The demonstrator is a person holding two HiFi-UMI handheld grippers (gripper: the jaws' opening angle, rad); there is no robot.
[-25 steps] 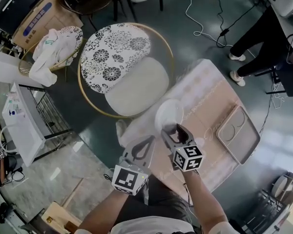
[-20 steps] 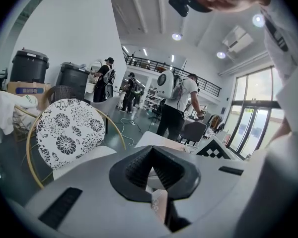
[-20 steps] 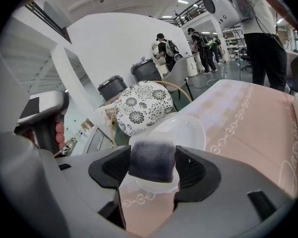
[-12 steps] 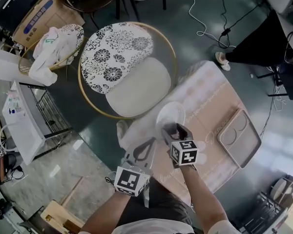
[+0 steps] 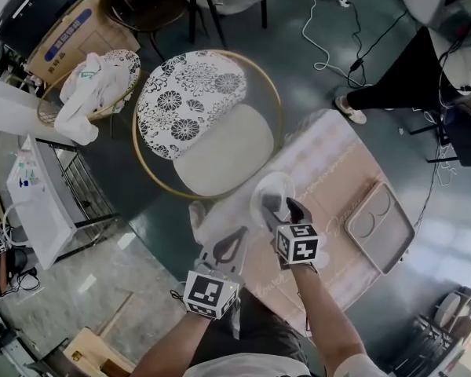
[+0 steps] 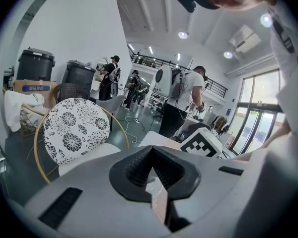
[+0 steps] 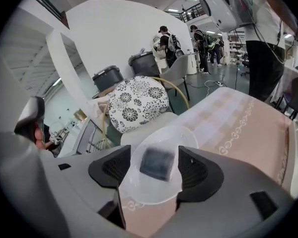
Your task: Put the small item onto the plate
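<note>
A small dark square item [image 7: 158,163] lies flat in the middle of a clear round plate [image 7: 139,190] on the pink-clothed table [image 5: 337,171]. My right gripper [image 7: 155,168] is open just above the plate, a black pad on either side of the item with a gap to each. In the head view the plate [image 5: 268,185] is near the table's left corner, with the right gripper [image 5: 282,207] over its near rim. My left gripper [image 5: 240,234] hangs shut and empty at the table's near-left edge; its pads meet at the tip in the left gripper view [image 6: 152,152].
A beige two-well tray [image 5: 379,226] rests on the table's right side. A round gold-framed chair [image 5: 208,124] with a floral cushion stands just left of the table. Cables cross the floor, a person's legs [image 5: 400,77] are at the far right, and a basket of cloth [image 5: 90,85] is at the far left.
The right gripper's jaws have spread apart over the plate, and the small item now lies loose on it. The left gripper has hardly moved.
</note>
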